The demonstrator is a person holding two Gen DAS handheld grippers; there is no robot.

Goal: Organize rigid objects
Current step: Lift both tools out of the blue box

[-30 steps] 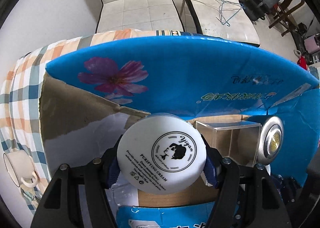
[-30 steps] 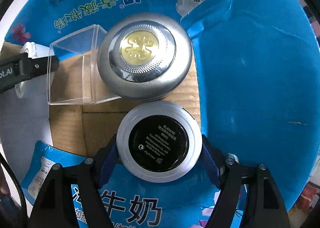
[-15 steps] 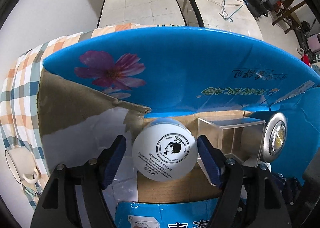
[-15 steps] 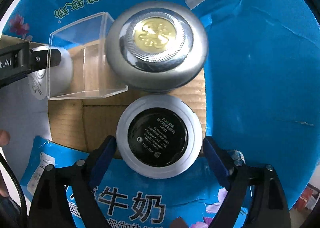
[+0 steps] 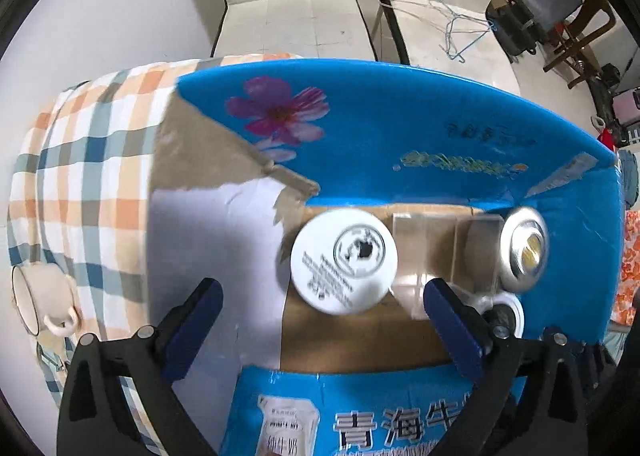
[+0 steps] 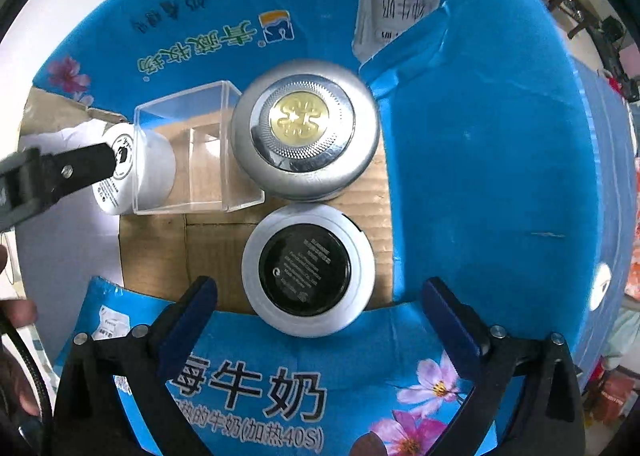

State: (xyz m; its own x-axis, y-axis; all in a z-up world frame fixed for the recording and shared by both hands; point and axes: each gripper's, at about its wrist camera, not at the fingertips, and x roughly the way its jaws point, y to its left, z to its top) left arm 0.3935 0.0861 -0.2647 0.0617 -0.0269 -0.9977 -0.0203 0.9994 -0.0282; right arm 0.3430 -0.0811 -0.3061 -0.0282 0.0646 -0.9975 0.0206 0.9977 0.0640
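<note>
black grippers (image 6: 318, 296), blue pads (image 6: 450, 322), silver screws

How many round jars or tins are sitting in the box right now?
3. The white cream jar sits left of the clear case, the silver tin right of it, and the black-lidded jar in front of the tin. None looks hidden.

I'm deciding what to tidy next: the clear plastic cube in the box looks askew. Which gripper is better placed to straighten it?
Probably the left gripper. The clear cube sits just beside its right finger, next to the white cream jar. The right gripper hangs over the black-lidded jar, farther off.
</note>
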